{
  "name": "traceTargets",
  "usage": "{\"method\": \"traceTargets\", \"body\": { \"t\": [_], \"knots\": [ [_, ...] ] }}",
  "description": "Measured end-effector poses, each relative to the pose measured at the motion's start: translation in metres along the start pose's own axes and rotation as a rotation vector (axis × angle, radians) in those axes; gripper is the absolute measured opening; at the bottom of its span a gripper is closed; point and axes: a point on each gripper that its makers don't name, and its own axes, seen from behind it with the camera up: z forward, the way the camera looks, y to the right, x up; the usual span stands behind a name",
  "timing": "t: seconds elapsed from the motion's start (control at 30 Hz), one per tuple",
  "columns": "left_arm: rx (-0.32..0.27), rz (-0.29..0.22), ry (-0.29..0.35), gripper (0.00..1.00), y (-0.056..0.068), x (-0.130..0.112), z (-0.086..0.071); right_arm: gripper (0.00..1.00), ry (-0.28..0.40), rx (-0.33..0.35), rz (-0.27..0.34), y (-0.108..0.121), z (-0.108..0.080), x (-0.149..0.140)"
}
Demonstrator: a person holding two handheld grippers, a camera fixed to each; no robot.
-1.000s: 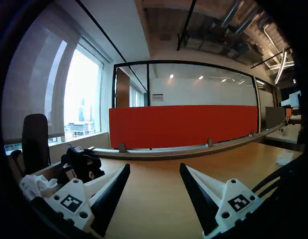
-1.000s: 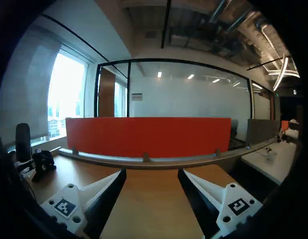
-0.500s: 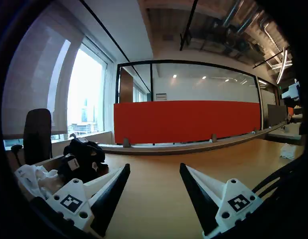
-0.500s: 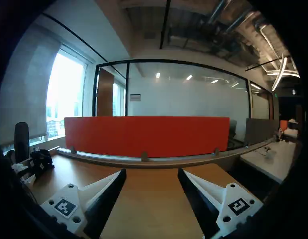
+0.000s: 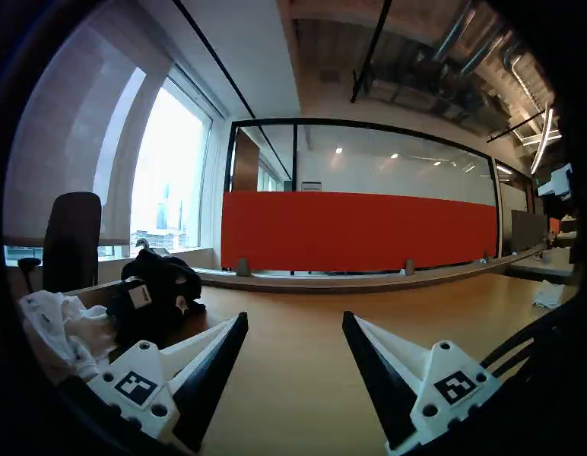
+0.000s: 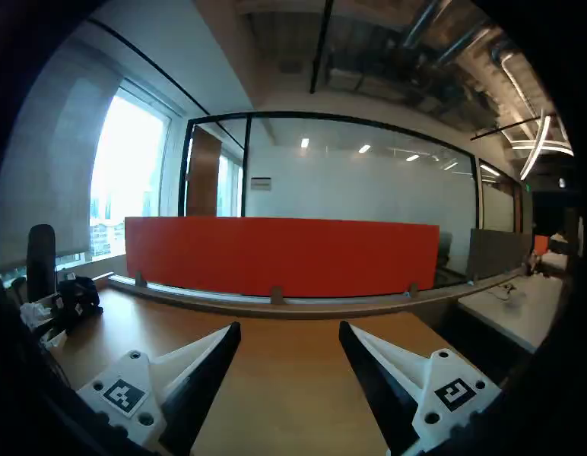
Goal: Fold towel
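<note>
A crumpled white cloth lies at 9 o'clock in the left gripper view, touching a black bundle on the wooden desk. I cannot tell if they sit in a box. The left gripper has its fingers wide apart, holding nothing. The right gripper is wide apart too and holds nothing. A red panel stands at 12 o'clock.
</note>
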Motion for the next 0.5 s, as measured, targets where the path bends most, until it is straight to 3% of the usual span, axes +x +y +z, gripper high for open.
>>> {"method": "traceTargets", "body": {
  "t": [0.5],
  "knots": [
    [-0.008,0.035,-0.053,0.92,0.004,-0.016,0.004,1.0,-0.002,-0.005,0.003,-0.003,-0.001,-0.002]
  ]
}}
